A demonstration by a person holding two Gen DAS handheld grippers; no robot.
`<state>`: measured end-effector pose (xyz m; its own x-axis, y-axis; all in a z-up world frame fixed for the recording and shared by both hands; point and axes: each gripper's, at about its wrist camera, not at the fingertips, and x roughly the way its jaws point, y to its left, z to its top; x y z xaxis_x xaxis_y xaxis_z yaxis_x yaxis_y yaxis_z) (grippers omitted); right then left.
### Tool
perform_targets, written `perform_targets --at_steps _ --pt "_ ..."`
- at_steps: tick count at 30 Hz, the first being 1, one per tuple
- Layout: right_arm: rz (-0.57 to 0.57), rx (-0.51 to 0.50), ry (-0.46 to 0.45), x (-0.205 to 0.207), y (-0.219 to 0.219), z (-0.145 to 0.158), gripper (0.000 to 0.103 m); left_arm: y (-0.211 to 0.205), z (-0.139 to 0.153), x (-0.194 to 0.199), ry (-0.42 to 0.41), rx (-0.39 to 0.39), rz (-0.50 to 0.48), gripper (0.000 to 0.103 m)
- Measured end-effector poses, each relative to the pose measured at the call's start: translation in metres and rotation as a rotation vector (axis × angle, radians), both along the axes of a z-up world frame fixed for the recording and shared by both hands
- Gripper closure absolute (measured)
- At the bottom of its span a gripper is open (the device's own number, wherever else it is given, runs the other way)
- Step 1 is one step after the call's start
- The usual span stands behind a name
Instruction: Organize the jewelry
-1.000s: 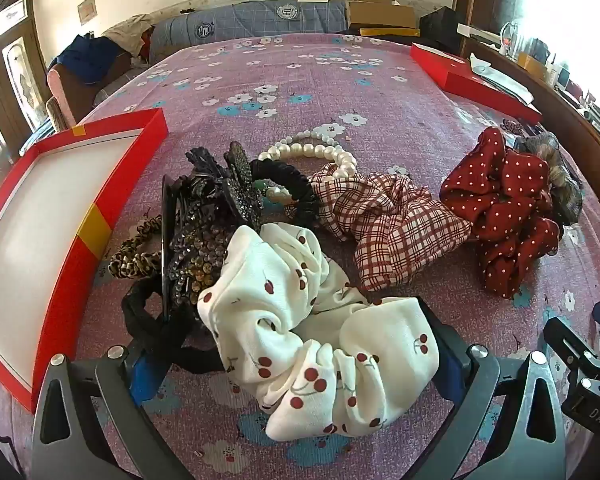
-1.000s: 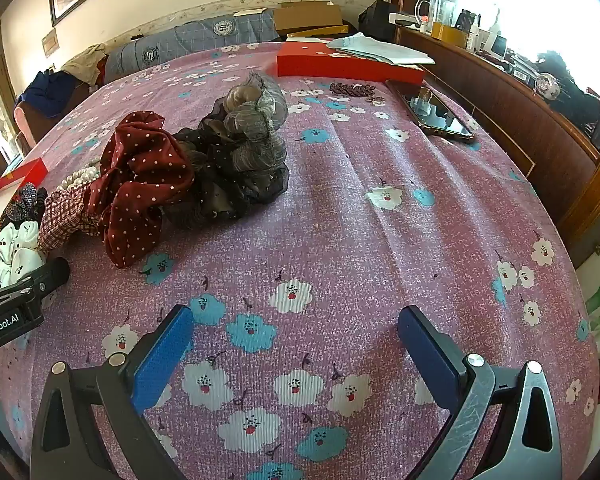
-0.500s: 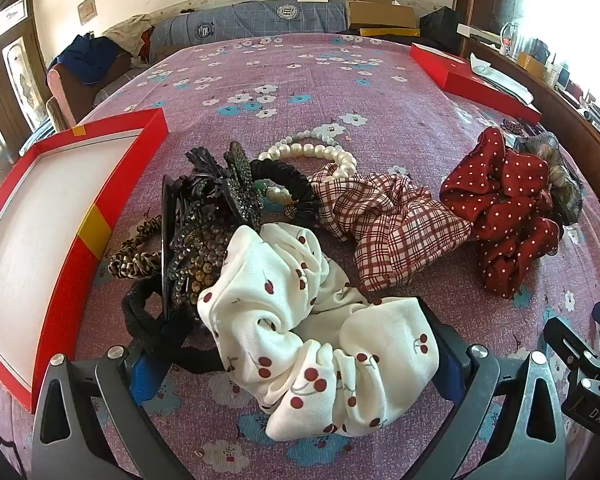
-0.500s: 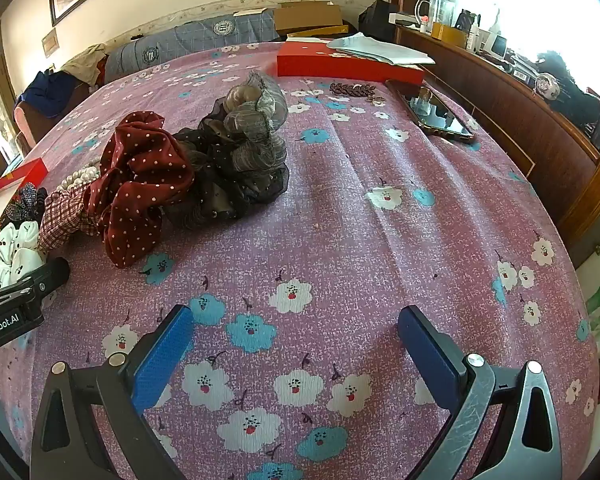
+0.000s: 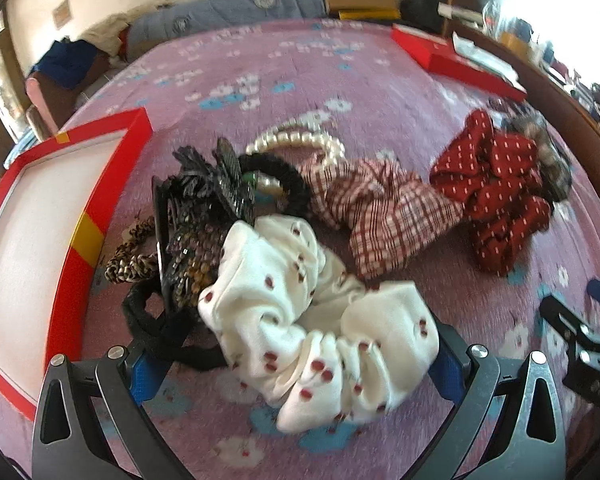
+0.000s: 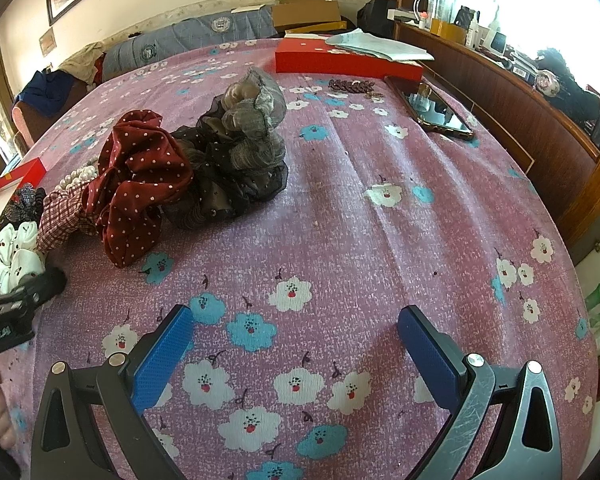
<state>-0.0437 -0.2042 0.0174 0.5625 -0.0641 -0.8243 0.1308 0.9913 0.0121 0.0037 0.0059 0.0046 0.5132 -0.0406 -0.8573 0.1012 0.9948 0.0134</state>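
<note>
A white cherry-print scrunchie (image 5: 320,324) lies between the wide-open fingers of my left gripper (image 5: 296,364); it also shows in the right wrist view (image 6: 14,256). Behind it are a black hair clip pile (image 5: 204,216), a pearl bracelet (image 5: 300,140), a red plaid scrunchie (image 5: 384,216) and a dark red dotted scrunchie (image 5: 496,188). An open red box (image 5: 36,232) with a white inside lies to the left. My right gripper (image 6: 296,344) is open and empty over bare bedspread. A grey and black sheer scrunchie pile (image 6: 240,148) lies beyond it.
Everything lies on a purple flowered bedspread (image 6: 380,220). A red box lid (image 6: 344,62) with papers, a phone (image 6: 436,110) and a dark chain (image 6: 350,86) lie at the far right. A wooden ledge (image 6: 520,112) borders the right side.
The left wrist view has turned blurry and shifted slightly, with the white scrunchie still between the open fingers. The right gripper has not moved.
</note>
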Motion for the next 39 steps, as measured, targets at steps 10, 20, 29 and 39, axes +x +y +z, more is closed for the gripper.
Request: perform_targets --at_steps 10,20,29,39 --pt "-0.021 -0.007 0.054 0.000 -0.002 0.001 0.001 0.019 0.063 -0.051 -0.089 0.023 0.066 0.000" --pt "-0.091 0.000 -0.104 -0.045 0.006 0.077 0.005 0.032 0.118 -0.079 -0.183 0.048 0.108 0.000" --pt "-0.092 0.089 -0.160 -0.065 0.025 0.119 0.005 0.036 0.148 -0.097 -0.213 0.006 0.117 0.000" --pt "-0.035 0.121 -0.078 -0.064 0.049 0.106 0.005 0.045 0.147 -0.104 -0.143 0.000 0.132 0.000"
